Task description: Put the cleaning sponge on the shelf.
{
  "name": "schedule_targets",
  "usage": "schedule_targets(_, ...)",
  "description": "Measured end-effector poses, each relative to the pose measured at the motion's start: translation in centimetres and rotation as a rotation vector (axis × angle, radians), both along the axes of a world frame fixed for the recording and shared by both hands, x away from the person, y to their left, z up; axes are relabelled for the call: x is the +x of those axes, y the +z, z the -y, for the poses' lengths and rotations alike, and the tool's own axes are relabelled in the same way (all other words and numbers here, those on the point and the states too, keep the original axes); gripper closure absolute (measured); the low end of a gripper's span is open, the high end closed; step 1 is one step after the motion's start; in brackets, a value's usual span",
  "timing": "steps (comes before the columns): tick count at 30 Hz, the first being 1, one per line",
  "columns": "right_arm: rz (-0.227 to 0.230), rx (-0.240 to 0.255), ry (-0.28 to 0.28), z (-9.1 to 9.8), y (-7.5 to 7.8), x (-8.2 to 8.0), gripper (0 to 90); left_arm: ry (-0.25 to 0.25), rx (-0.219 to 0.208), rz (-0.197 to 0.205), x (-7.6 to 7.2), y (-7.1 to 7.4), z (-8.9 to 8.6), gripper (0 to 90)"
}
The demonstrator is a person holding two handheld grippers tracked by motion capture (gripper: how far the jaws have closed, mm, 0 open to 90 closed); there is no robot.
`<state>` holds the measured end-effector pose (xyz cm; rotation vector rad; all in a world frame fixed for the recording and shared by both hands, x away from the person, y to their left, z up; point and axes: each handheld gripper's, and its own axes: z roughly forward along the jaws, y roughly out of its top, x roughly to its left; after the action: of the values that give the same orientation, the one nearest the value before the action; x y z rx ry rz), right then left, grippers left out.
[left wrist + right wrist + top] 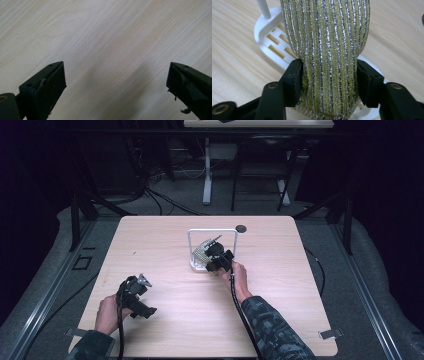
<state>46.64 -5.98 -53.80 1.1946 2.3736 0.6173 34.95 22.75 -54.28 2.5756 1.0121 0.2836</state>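
Observation:
A ribbed yellow-green and silver cloth (324, 30) hangs down over a white rack (265, 32) with a slotted base. In the high view the rack's thin white frame (212, 230) stands at mid-table with the cloth (201, 252) draped inside it. My right gripper (328, 67) has a jaw on each side of the cloth's lower part, and the pads pinch it narrower there. A hand holds this gripper (214, 256) right at the rack's front. My left gripper (116, 65) hangs open over bare wood, nothing between its jaws, at the table's front left (147, 295).
A small dark round disc (241, 228) lies on the wooden table (280, 285) just behind the rack's right post. Black cables trail from both grippers toward the front edge. Another table's legs stand on the floor beyond.

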Motion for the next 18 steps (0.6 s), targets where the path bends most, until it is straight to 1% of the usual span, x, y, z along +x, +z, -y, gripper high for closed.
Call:
schedule_targets(1,0.000,0.000,0.000,0.00,0.00,0.00,41.2,0.001,0.001,-0.002,0.00,-0.01,0.04,2.2)
schedule_targets(2,-0.013,0.011,-0.001,0.10,-0.15,0.08,37.8,-0.003,0.003,-0.003,0.01,-0.01,0.08,2.3)
schedule_targets(3,-0.013,0.011,-0.001,0.10,-0.15,0.08,37.8,-0.003,0.003,-0.003,0.01,-0.01,0.08,2.2)
schedule_targets(5,-0.018,0.015,0.004,0.01,-0.19,0.08,32.3,-0.001,0.001,-0.002,0.01,-0.01,0.07,2.3)
schedule_targets(7,-0.013,-0.002,0.013,-0.20,-0.14,0.01,24.7,-0.001,0.003,0.000,0.02,0.02,0.02,2.3)
schedule_targets(8,-0.013,0.009,0.014,-0.30,-0.10,-0.07,24.8,-0.002,0.001,0.000,0.02,0.02,0.01,2.3)
schedule_targets(9,-0.013,0.009,0.014,-0.30,-0.10,-0.07,24.8,-0.002,0.001,0.000,0.02,0.02,0.01,2.3)
schedule_targets(10,0.001,0.002,0.026,-0.28,0.13,-0.14,24.3,-0.001,0.002,-0.001,0.03,0.00,0.04,2.3)
schedule_targets(12,0.009,0.005,0.027,-0.28,0.23,-0.19,22.8,-0.005,0.002,-0.003,0.07,0.00,0.10,2.3)
schedule_targets(14,0.010,0.007,0.028,-0.20,0.38,-0.25,21.4,-0.007,0.002,-0.003,0.06,0.01,0.14,2.3)
schedule_targets(15,0.001,0.015,0.026,-0.15,0.50,-0.34,20.9,-0.007,0.002,-0.002,0.05,0.01,0.15,2.3)
schedule_targets(16,0.005,0.018,0.035,0.04,0.72,-0.38,20.2,-0.005,0.002,-0.002,0.03,0.03,0.10,2.3)
schedule_targets(17,0.008,0.030,0.037,0.04,0.76,-0.43,20.0,-0.004,0.001,-0.002,0.03,0.02,0.07,2.3)
schedule_targets(18,0.008,0.030,0.037,0.04,0.76,-0.43,20.0,-0.004,0.001,-0.002,0.03,0.02,0.07,2.3)
